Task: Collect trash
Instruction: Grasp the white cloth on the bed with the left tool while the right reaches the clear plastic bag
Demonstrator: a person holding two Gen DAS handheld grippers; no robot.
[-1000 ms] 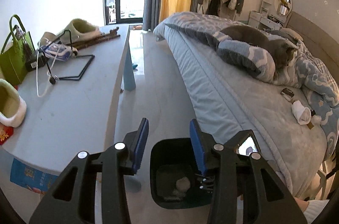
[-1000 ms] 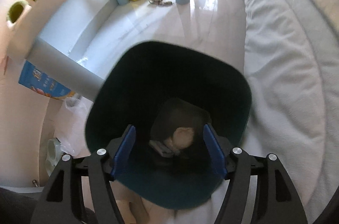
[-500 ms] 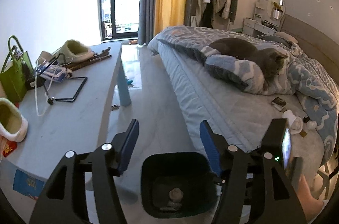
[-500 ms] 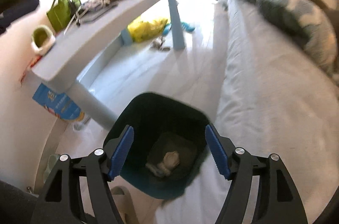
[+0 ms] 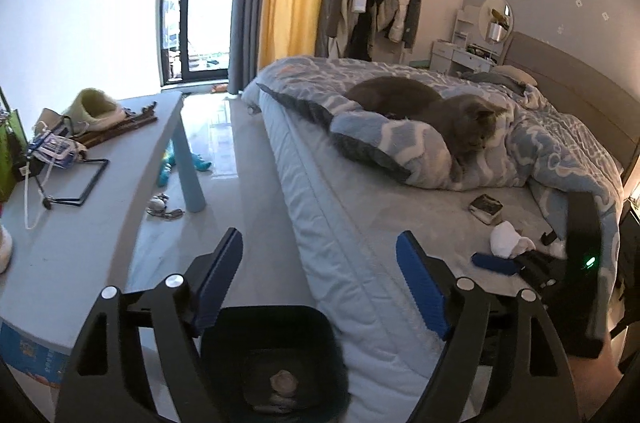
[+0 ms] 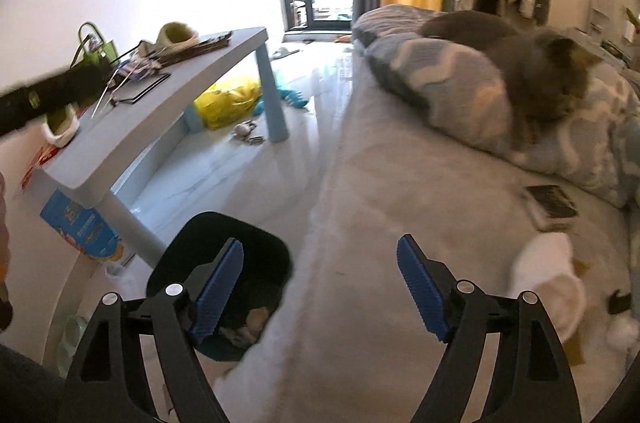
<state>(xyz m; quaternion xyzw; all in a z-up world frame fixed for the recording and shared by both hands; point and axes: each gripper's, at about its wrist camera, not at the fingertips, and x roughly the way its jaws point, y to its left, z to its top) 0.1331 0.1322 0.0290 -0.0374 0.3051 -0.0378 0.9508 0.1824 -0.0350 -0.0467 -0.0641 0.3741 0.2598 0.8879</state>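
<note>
A dark bin [image 5: 316,327] stands on the floor between the table and the bed, with crumpled trash [image 5: 283,381] in its bottom. My left gripper [image 5: 320,283] hovers above it with its jaws opening and nothing between them. My right gripper [image 6: 320,287] hangs over the bed's edge, beside the bin [image 6: 260,255]; its jaws are opening and hold nothing. A white crumpled tissue [image 6: 548,279] and a small dark packet [image 6: 552,203] lie on the sheet ahead of it. In the left wrist view the tissue [image 5: 508,245] sits just past the right gripper's blue pad [image 5: 494,262].
A grey cat [image 5: 460,119] rests on the blue patterned blanket. The low grey table [image 5: 80,243] carries slippers, a wire stand and a green bag [image 6: 96,47]. A yellow bag [image 6: 228,103] and small items lie on the floor under it.
Both grippers have risen and drawn back from the bin, and their jaws stand wider. The right wrist view has swung up from the bin's inside to the bed.
</note>
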